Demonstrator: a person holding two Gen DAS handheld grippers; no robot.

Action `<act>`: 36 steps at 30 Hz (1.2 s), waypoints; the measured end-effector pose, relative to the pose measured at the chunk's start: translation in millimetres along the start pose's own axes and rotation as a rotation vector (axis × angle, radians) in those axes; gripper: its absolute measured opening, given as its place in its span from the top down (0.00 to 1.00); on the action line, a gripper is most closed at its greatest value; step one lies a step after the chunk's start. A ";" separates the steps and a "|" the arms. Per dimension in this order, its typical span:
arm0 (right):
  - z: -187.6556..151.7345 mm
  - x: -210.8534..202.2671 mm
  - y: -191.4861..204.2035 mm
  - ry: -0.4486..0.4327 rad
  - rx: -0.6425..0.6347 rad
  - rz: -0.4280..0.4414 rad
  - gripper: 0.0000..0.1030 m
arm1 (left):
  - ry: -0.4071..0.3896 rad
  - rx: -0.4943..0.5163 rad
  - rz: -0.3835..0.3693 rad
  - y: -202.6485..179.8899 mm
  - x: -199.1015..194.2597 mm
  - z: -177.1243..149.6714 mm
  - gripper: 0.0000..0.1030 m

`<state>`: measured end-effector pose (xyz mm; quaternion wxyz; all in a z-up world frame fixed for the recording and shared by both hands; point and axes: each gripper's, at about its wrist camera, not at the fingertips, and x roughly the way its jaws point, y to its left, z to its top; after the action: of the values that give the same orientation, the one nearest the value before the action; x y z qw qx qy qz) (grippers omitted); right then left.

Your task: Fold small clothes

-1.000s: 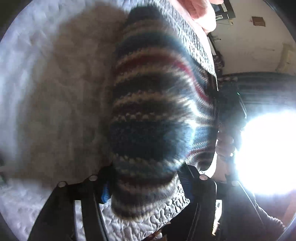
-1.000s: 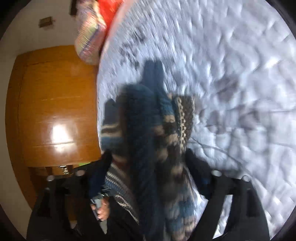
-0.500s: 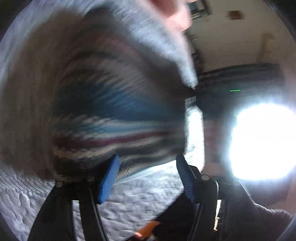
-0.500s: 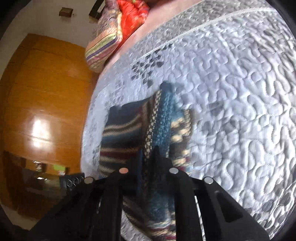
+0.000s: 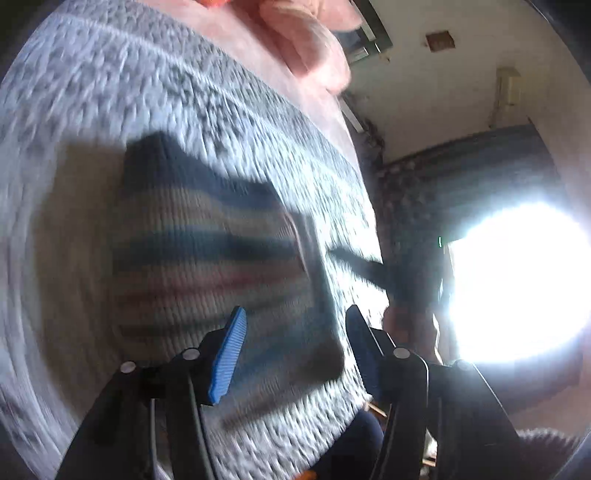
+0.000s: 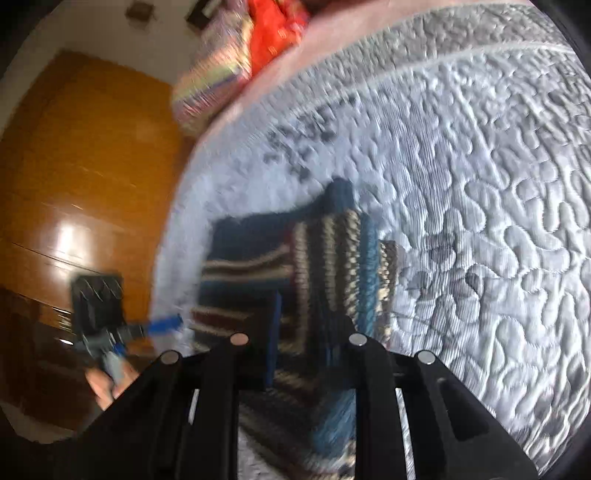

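Left gripper (image 5: 295, 328) hangs over the bed with its blue-padded fingers (image 5: 227, 354) spread apart and nothing between them — released, clear of the wool. Below and ahead of it lies the striped knitted garment (image 5: 210, 266), folded flat on the grey quilted bedspread (image 5: 110, 92), bands of navy, cream and dark red running across it. Beyond the bedspread's far edge sits a pink pillow (image 5: 306, 40), and off to the right a window (image 5: 517, 280) blazes white. Over to the right wrist view: a wooden wardrobe (image 6: 81, 177) fills the left side, a hand (image 6: 105, 384) holding the other tool shows low beside the bed, and a striped cushion (image 6: 214, 85) and a red one (image 6: 277, 33) sit at the head. The garment (image 6: 295, 266) lies near the bed's edge, one part folded over another. The right gripper (image 6: 306, 343) sits right above it, fingers parted with knit showing in the gap — whether they pinch it, I cannot tell.
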<state>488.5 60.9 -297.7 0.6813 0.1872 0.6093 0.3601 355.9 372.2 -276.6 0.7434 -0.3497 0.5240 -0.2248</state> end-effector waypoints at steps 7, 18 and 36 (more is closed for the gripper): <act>2.3 10.0 -3.7 0.026 0.007 -0.051 0.95 | 0.028 -0.065 0.076 39.5 2.7 9.0 0.73; -64.5 9.0 8.2 0.078 -0.060 -0.095 1.00 | 0.052 0.135 0.235 10.0 13.3 -35.1 0.75; -139.9 -53.7 43.2 -0.014 -0.082 -0.173 0.94 | 0.003 0.098 0.172 -13.0 -40.0 -113.7 0.50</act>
<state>342.3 25.6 -256.6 0.7211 0.1083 0.6032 0.3233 235.8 359.5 -265.3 0.7753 -0.2662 0.5417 -0.1859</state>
